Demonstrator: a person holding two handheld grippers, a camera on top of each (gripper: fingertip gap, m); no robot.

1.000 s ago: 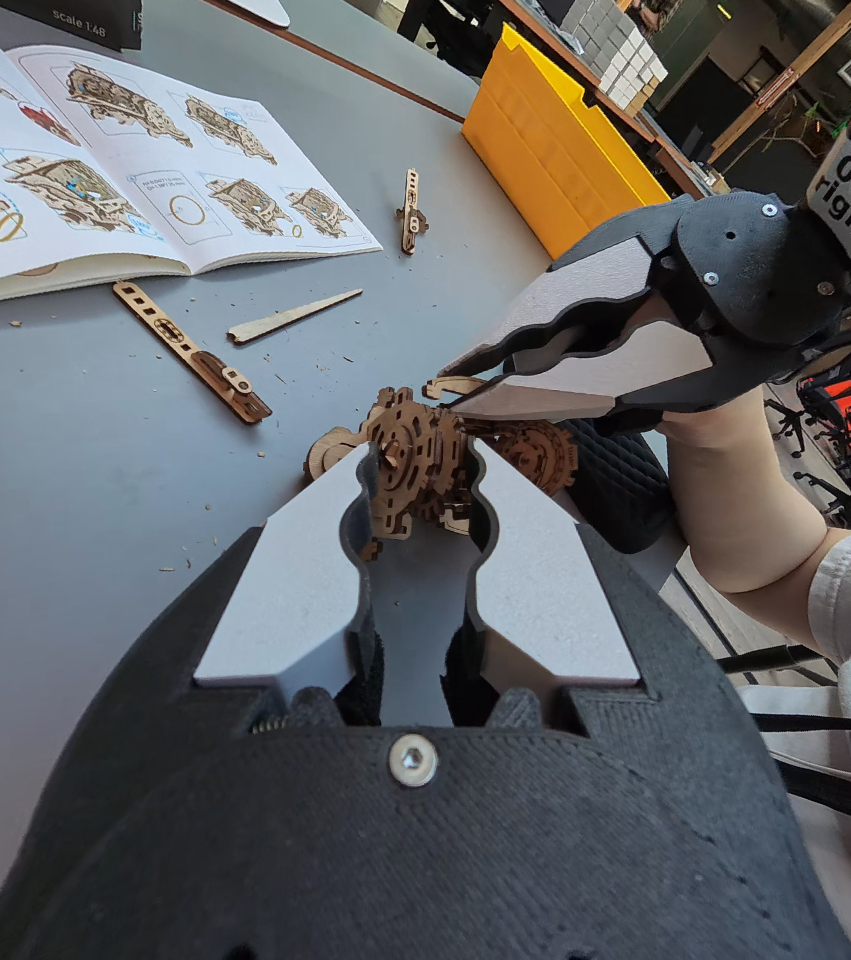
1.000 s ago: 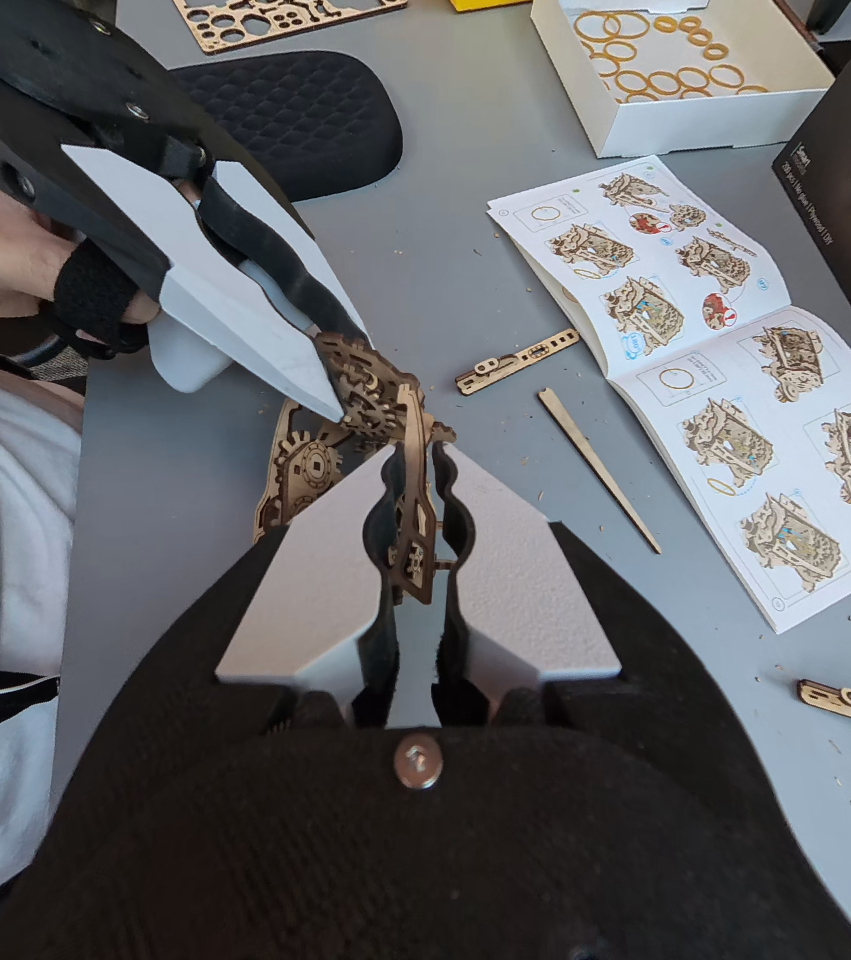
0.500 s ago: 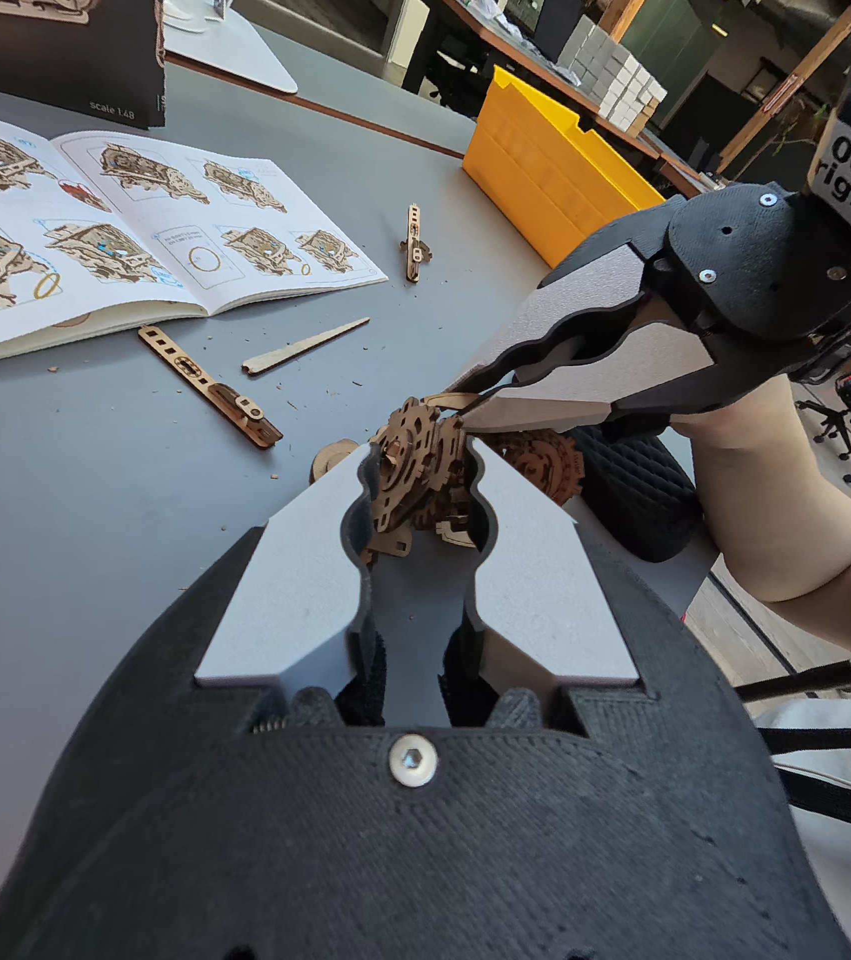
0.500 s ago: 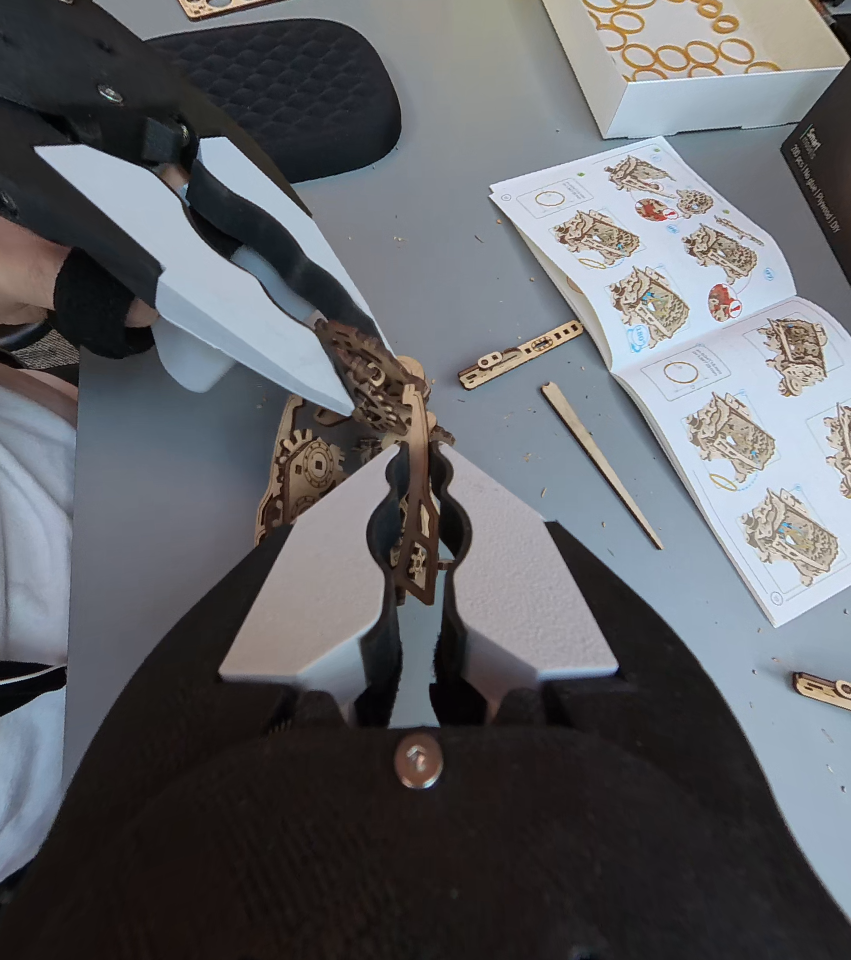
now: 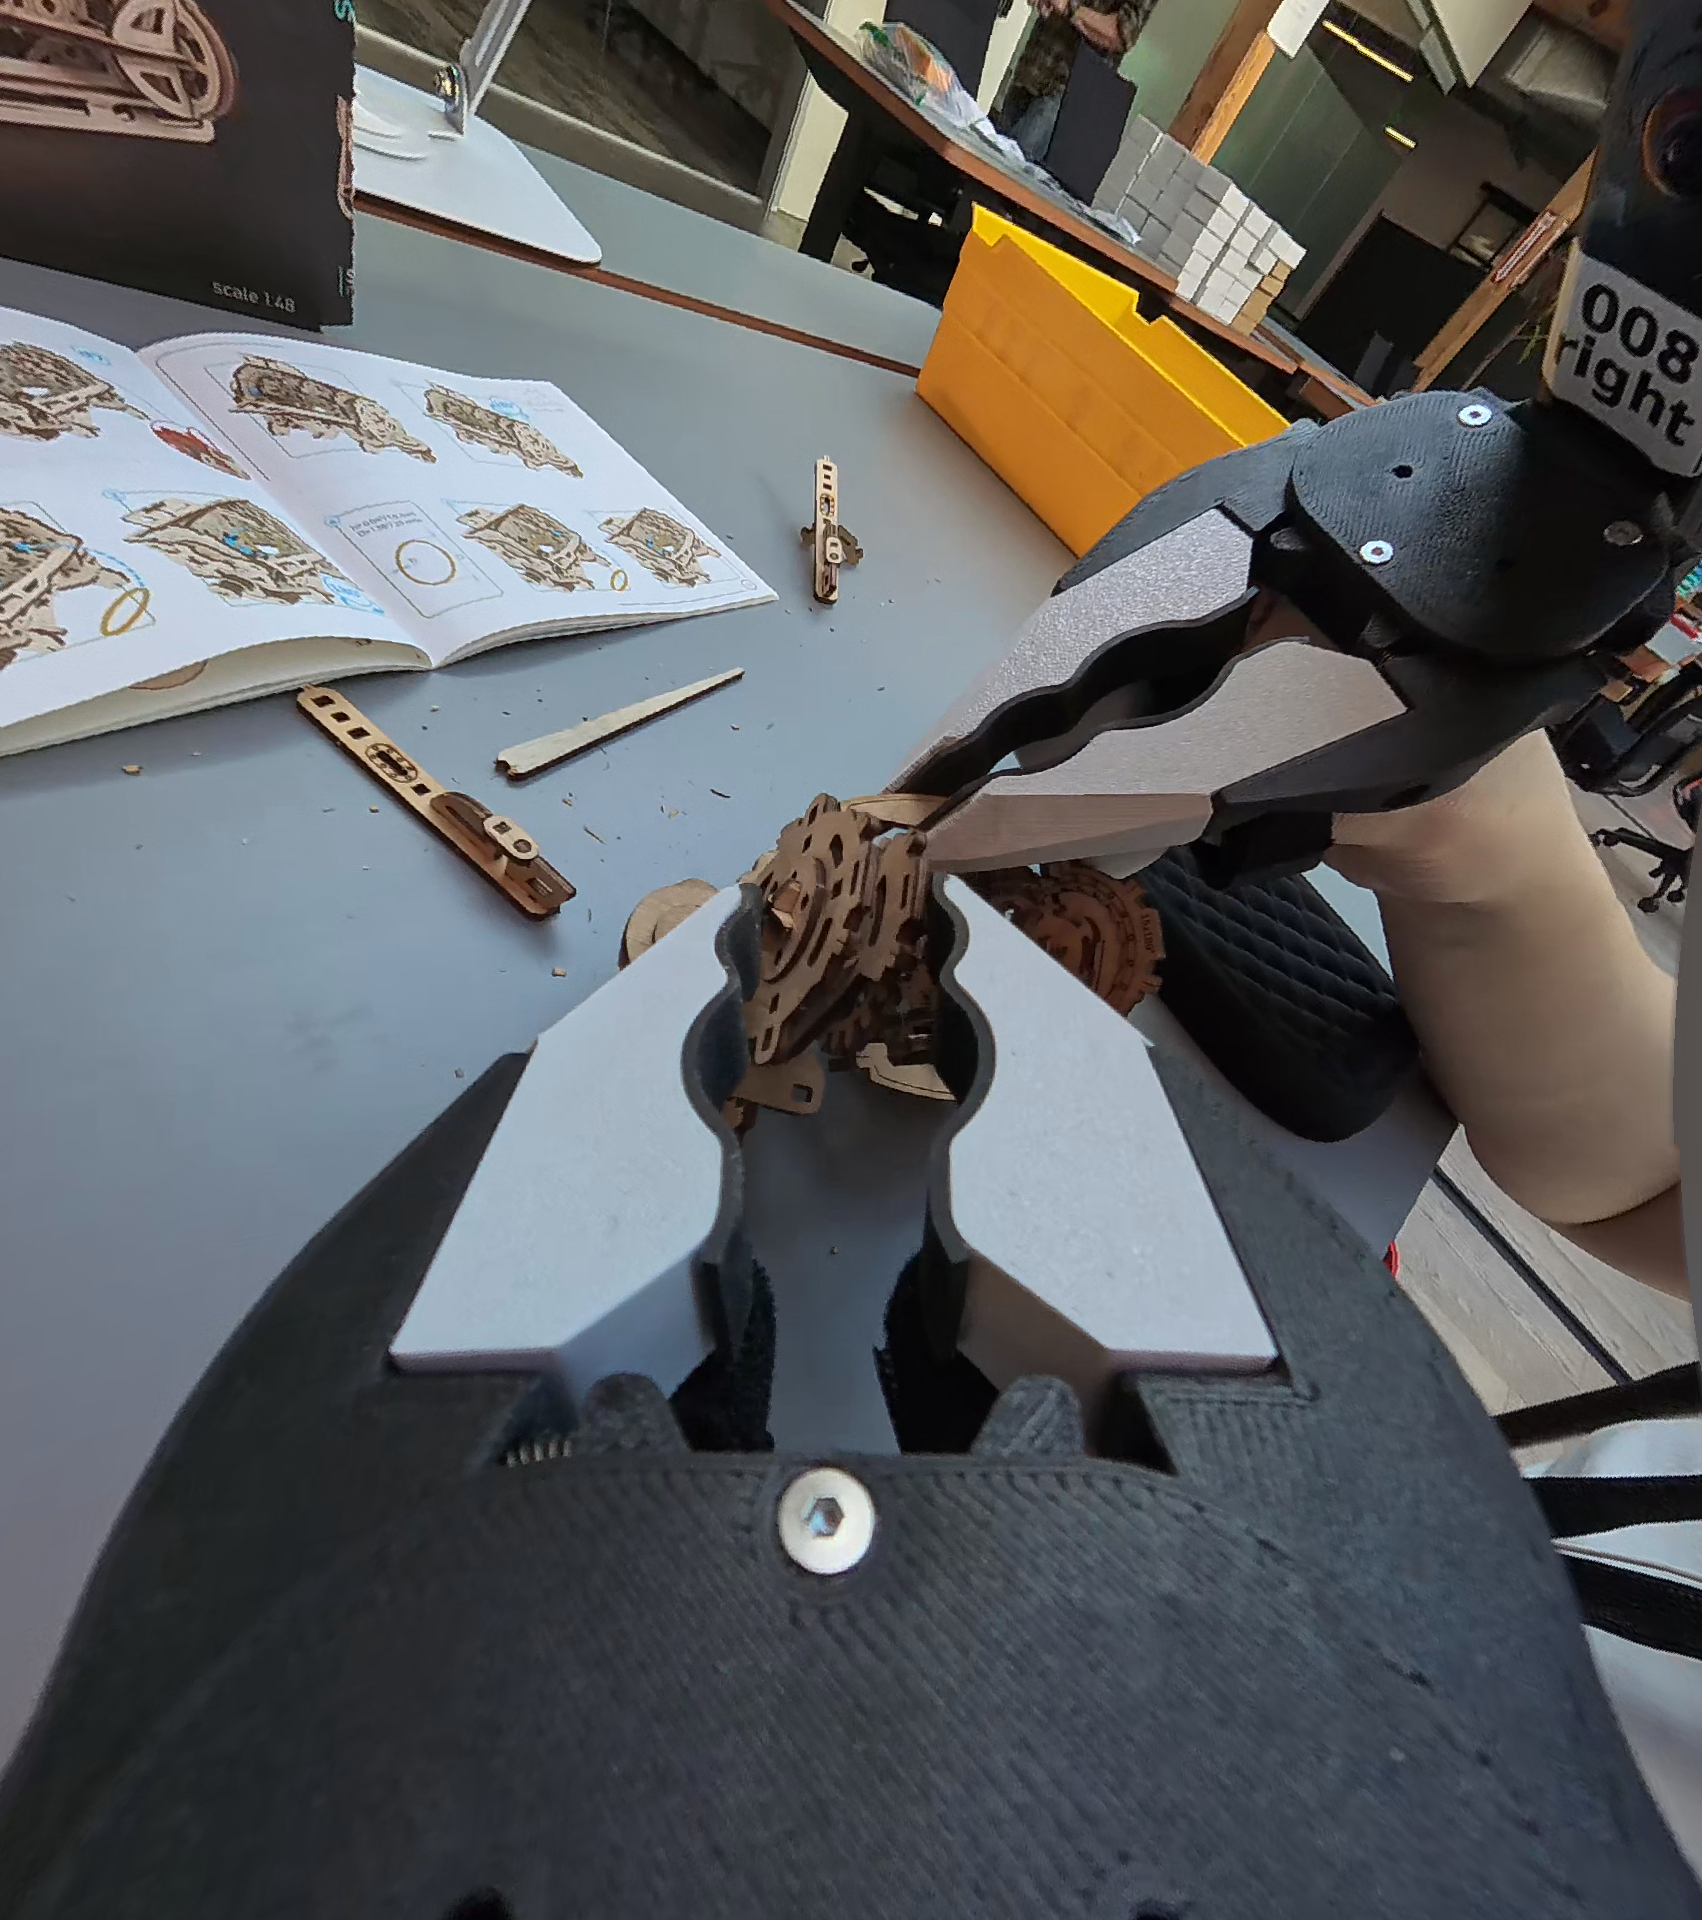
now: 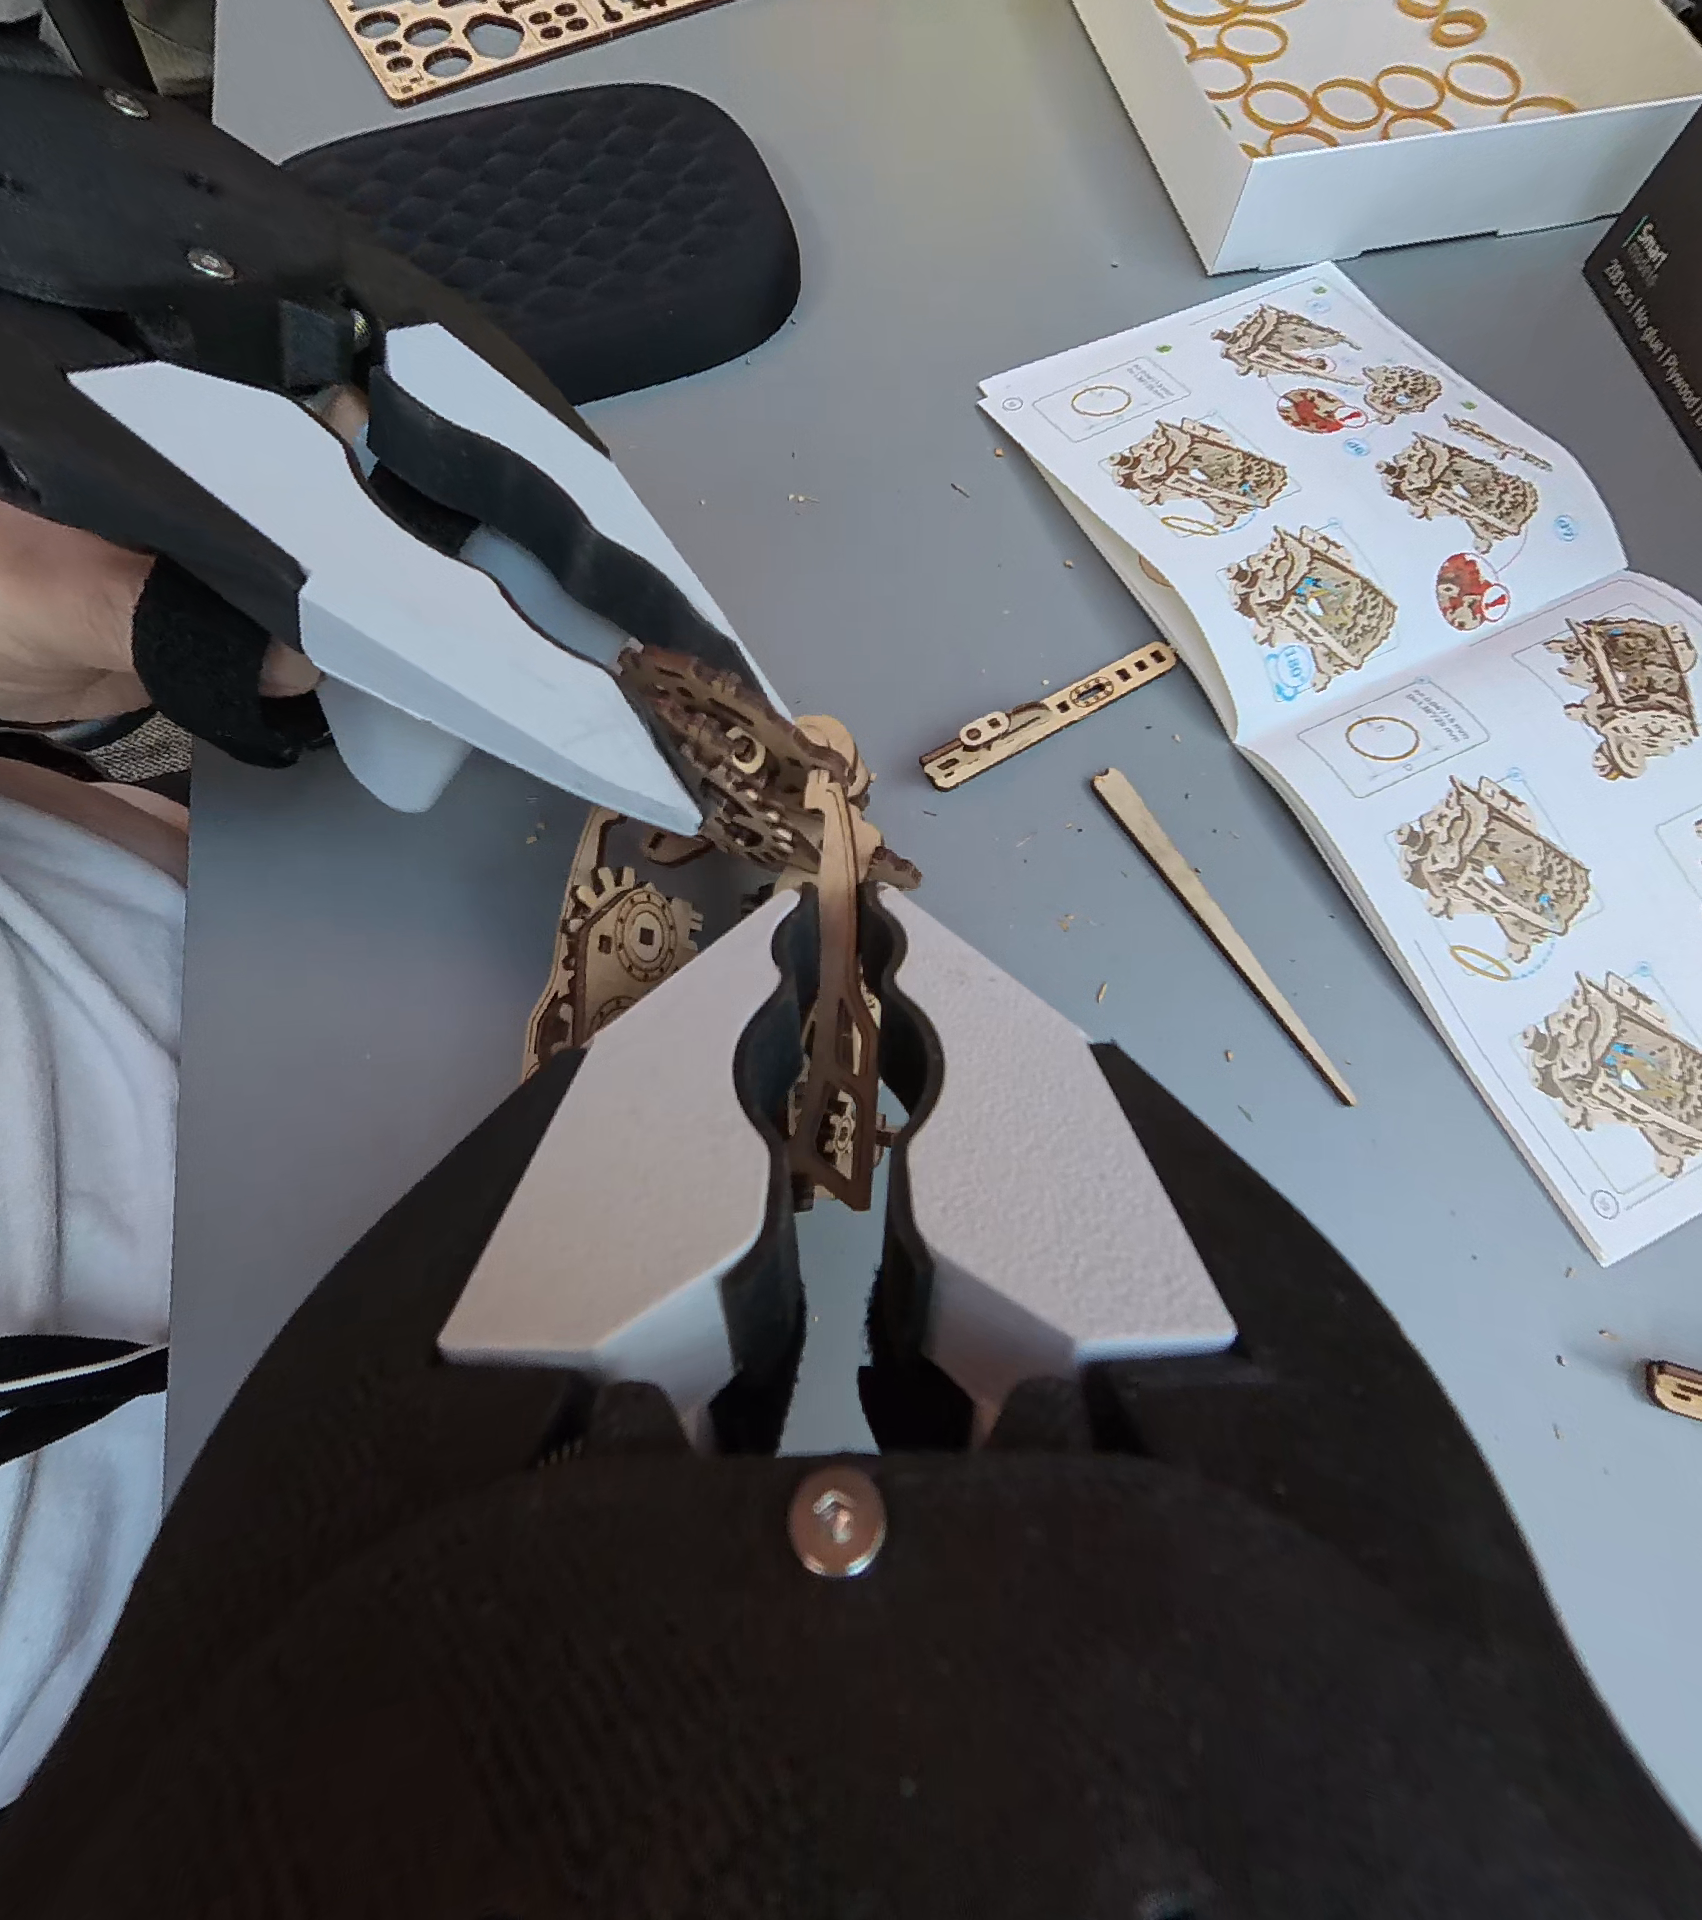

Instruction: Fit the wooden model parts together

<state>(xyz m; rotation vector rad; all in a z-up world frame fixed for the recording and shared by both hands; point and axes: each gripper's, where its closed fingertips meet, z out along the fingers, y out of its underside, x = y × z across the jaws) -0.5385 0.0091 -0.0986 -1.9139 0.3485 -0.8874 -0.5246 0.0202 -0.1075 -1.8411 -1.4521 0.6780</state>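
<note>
We find the left tongs [image 5: 842, 935] pinching the gear cluster [image 5: 831, 940] above the desk [image 5: 151, 1039], steadying it while the right tongs [image 6: 836, 904] clamp a flat wooden plate [image 6: 839, 997] edge-on against it, presumably for insertion.

Right claw [image 6: 834, 914] clamped on flat wooden part [image 6: 839, 997], against left claw's [image 6: 712, 779] gear cluster [image 6: 743, 769]

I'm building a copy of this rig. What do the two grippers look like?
Both the left gripper and right gripper have a textured black body, pale grey wedge fingers with wavy black pads, and one silver screw. The right carries a white label. The person wears a white sleeve.
</note>
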